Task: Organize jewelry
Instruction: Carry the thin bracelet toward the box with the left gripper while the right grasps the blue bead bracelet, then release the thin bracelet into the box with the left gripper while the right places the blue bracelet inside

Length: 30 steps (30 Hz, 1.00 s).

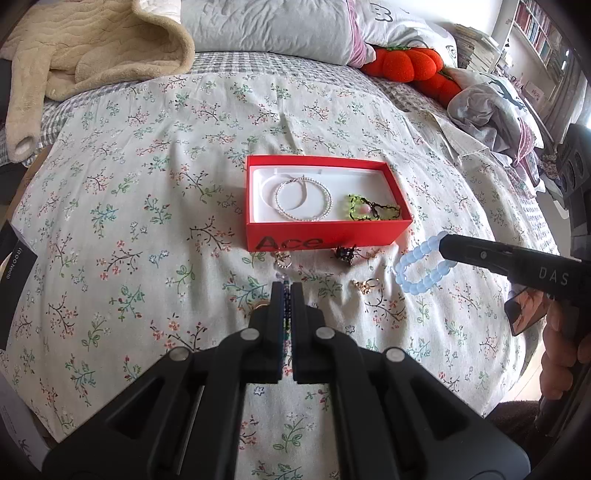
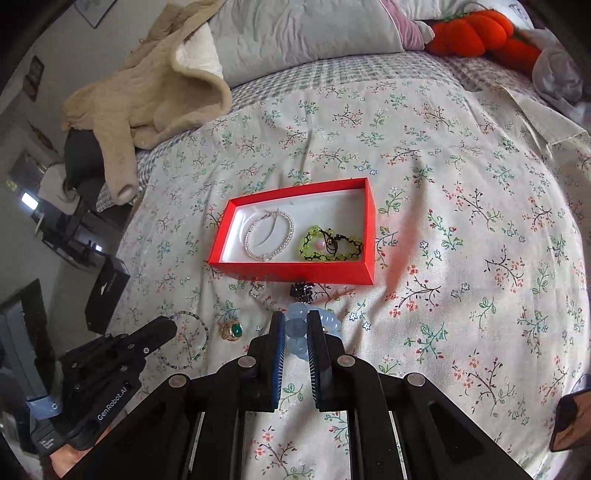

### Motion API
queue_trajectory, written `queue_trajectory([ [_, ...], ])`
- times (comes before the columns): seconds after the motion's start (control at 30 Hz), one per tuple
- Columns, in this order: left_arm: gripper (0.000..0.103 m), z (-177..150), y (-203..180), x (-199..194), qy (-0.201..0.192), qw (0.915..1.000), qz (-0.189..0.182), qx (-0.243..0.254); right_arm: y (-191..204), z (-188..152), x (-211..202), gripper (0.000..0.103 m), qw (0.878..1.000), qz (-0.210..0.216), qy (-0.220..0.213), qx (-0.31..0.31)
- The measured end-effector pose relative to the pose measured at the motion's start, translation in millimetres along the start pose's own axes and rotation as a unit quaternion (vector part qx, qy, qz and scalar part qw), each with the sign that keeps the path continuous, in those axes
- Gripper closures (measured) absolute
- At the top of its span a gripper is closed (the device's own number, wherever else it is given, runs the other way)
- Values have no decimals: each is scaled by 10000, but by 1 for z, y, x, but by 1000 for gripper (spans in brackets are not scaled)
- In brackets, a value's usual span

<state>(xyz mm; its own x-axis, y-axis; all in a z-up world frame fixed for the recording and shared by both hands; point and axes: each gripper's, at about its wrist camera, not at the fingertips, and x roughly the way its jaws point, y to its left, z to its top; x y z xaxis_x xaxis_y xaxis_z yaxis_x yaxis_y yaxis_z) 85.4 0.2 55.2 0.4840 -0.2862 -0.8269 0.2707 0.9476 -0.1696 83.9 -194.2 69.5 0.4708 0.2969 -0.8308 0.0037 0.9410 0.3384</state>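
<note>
Task's thing first: red box [image 1: 328, 230] sits mid-bed on the floral sheet [image 1: 147, 184], dead ahead at 12 o'clock from our left gripper [image 1: 287, 291]. Inside, on the white liner: pearl bracelet [image 1: 303, 199] at the 9 o'clock end, green-and-black beaded piece [image 1: 369, 208] with a pink bead at the 3 o'clock end. The two lie apart, with free liner between and behind them.

Progress as we judge it: two pieces boxed, two in transit, several not yet touched.

In transit:
- our right gripper [image 2: 295, 325] is clenched on the pale blue bead bracelet [image 2: 299, 332], which hangs clear of the sheet, at about 4 o'clock of the box in the left wrist view.
- left gripper is clamped on a thin dark beaded strand [image 1: 287, 310]; in the right wrist view it reads as a small-bead loop [image 2: 192, 339] dangling from its tips.

Left on the sheet, along the box's 6 o'clock side:
- small silver ring [image 2: 255, 290]
- dark claw-like piece [image 2: 301, 290], just beside the box wall
- gold ring with green stone [image 2: 231, 330]
- small gold piece [image 1: 364, 286]; too small to say what it is

Outward: beige fleece [image 1: 92, 48] at 10 o'clock, orange plush [image 1: 406, 62] at 1 o'clock, pillows [image 1: 266, 29] at the head of the bed.
</note>
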Motion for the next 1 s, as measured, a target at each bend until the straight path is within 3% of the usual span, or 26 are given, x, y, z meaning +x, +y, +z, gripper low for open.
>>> queue_trajectory([
  [0.47, 99, 49, -36, 16, -259, 9996, -149, 16, -23, 16, -22, 91, 9988, -34, -347, 343],
  [0.67, 99, 72, -46, 38, -231, 9974, -649, -228, -31, 23, -23, 91, 9985, -32, -395, 369],
  [0.83, 99, 83, -38, 59, -218, 9940, -926, -543, -36, 29, -21, 91, 9983, -101, -422, 392],
  [1.0, 99, 82, -18, 76, -236, 9942, -775, -702, -40, 33, -17, 91, 9980, -122, -412, 456],
])
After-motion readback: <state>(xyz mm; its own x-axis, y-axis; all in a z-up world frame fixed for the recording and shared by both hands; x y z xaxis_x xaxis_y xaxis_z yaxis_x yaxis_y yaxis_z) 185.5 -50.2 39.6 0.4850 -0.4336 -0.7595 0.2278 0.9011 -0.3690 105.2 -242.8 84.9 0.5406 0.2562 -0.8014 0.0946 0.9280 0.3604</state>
